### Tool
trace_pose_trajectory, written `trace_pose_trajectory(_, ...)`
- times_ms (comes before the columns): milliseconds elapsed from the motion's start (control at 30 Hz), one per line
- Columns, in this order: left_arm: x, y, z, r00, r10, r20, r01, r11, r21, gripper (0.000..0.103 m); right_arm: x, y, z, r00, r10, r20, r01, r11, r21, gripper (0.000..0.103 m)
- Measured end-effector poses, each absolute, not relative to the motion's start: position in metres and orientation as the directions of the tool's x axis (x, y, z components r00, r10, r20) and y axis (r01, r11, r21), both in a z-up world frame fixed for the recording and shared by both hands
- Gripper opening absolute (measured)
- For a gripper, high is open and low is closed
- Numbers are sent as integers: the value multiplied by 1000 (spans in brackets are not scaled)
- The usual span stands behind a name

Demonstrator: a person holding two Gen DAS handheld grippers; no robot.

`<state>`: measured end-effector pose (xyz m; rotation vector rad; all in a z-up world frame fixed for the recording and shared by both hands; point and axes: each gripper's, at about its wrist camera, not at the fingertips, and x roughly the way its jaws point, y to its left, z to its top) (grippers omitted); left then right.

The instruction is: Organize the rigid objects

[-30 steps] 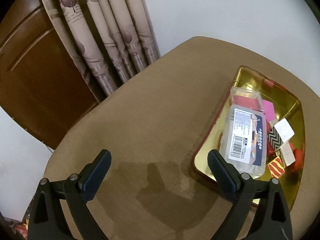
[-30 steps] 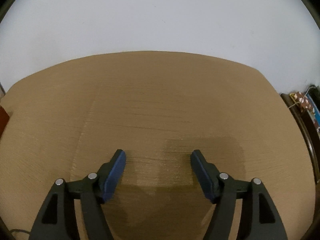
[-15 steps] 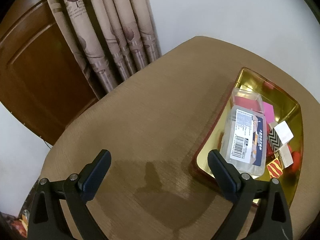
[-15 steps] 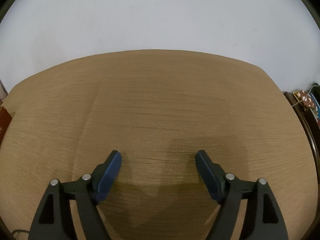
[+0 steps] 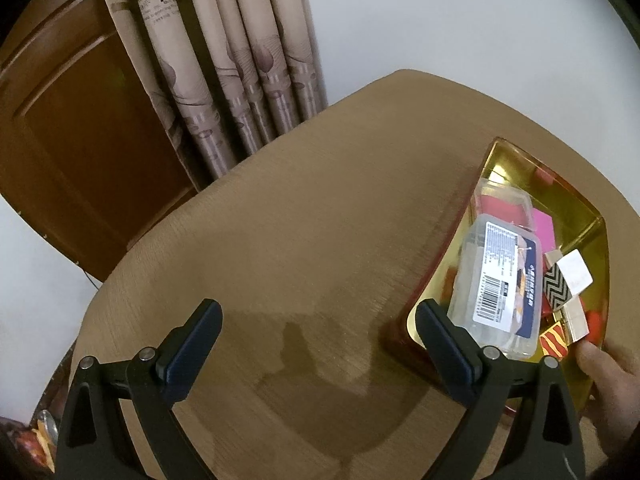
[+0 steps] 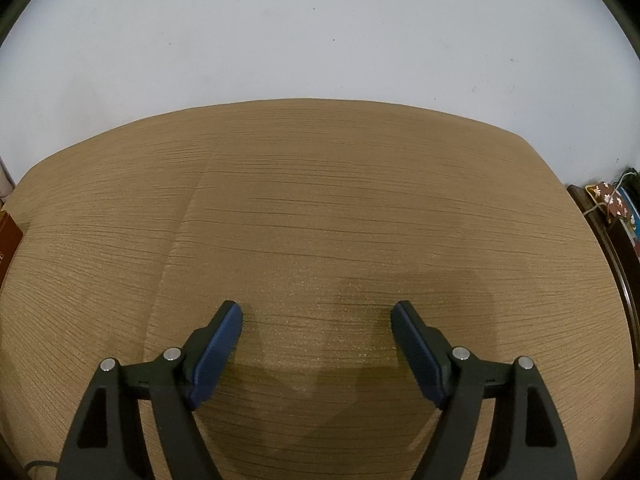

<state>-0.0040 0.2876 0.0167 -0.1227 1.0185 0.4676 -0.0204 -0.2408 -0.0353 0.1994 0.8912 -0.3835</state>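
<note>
Left wrist: gold tray (image 5: 505, 151), clear plastic box (image 5: 496, 285) inside

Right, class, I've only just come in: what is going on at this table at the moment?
A person holds a gripping tool in each hand over a tan table. Both the left tool and the right tool are open and hold nothing. A gold tray by the left tool carries a clear plastic box and small coloured blocks, all untouched by the tools. A bare hand shows at the tray's near corner.

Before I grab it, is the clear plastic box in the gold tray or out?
In: the clear plastic box lies inside the gold tray.
</note>
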Motion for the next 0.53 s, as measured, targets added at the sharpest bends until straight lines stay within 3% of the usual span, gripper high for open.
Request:
trace_pose_trajectory(267, -2, 271, 17, 486, 198, -851, -327, 944, 33, 100, -20, -243, -35, 566, -242, -788, 406, 914, 11, 80)
trace_pose_trajectory(400, -20, 248, 42, 606, 165, -778, -233, 972, 25, 97, -21, -242, -35, 566, -242, -788, 406, 914, 11, 80)
trace_pose_trajectory(533, -28, 241, 54, 635, 207, -744, -232, 970, 72, 99, -21, -241, -35, 566, -243, -788, 406, 914, 10, 80)
